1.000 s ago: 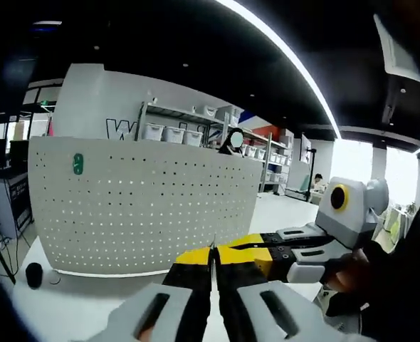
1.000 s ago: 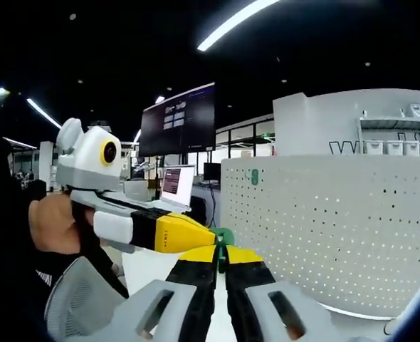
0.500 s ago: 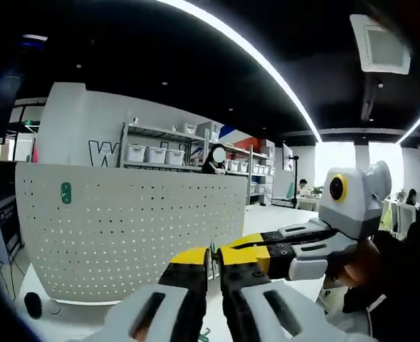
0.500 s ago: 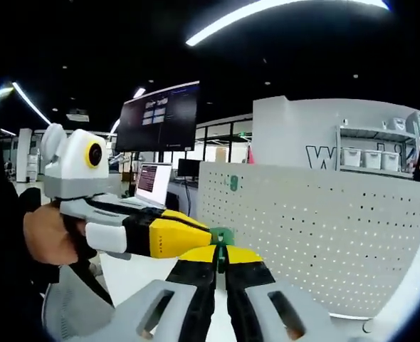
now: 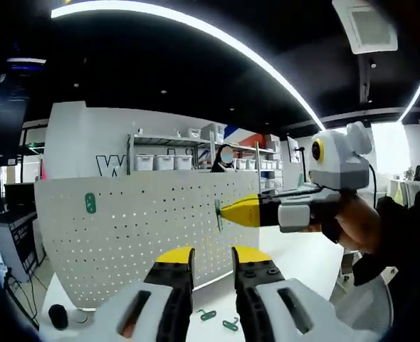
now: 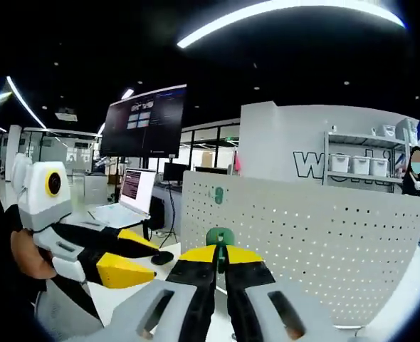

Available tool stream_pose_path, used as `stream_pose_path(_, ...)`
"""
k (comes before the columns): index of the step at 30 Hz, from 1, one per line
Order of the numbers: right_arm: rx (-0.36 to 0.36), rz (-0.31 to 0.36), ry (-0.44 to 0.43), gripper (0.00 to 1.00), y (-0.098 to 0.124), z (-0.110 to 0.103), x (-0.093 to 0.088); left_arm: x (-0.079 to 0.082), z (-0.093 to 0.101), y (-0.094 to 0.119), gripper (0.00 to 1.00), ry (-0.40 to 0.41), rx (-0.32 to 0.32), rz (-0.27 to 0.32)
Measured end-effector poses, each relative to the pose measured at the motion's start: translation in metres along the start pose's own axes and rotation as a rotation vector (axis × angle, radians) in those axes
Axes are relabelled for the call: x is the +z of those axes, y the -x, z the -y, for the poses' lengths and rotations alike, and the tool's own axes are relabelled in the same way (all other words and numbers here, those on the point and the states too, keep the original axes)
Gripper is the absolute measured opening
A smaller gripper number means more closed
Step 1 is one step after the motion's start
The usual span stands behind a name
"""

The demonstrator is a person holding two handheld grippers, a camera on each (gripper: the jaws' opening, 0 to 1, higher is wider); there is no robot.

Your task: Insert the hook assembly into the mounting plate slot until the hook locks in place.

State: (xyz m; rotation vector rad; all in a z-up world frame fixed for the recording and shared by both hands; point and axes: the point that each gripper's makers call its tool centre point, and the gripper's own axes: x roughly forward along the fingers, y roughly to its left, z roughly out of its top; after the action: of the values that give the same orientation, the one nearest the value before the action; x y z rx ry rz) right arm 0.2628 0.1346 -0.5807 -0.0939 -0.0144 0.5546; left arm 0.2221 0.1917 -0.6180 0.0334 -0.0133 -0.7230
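1. Right gripper [image 6: 220, 265]: pinching green hook assembly [image 6: 219, 239], nearing white pegboard [image 6: 317, 249].
2. Left gripper [image 5: 212, 262]: gaping, carrying nothing.
3. Hook: seeming light, rigid plastic; gripping by tab end.
4. Spare hooks [image 5: 218, 319]: lying on table [image 5: 295, 253].

There are one pegboard [image 5: 146, 242], one green hook [image 5: 90, 203] mounted on it, one hook [image 6: 219, 239] in the right gripper [image 6: 220, 265], two loose hooks [image 5: 231, 325] on the counter [image 5: 295, 260], and one laptop [image 6: 128, 201].
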Motion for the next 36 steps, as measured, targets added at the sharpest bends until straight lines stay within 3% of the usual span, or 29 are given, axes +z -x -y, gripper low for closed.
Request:
stream_pose_path(5,-0.027,0.007,-0.003,0.01,-0.012,0.011,0.008,-0.021,-0.016,0.009,0.32,0.002,0.061,-0.032)
stream_pose_path(11,-0.042,0.008,-0.006,0.01,-0.025,0.019,0.012,-0.035,-0.023,0.018,0.40,-0.012,0.095,-0.044)
stream_pose_path(23,-0.084,0.021,0.003,0.01,-0.058,0.034,0.019,-0.062,-0.023,0.030,0.53,0.007,0.099,-0.063)
stream_pose_path(36,-0.186,0.032,0.014,0.01,-0.097,0.069,0.019,-0.084,-0.020,0.031,0.53,0.030,0.071,-0.098)
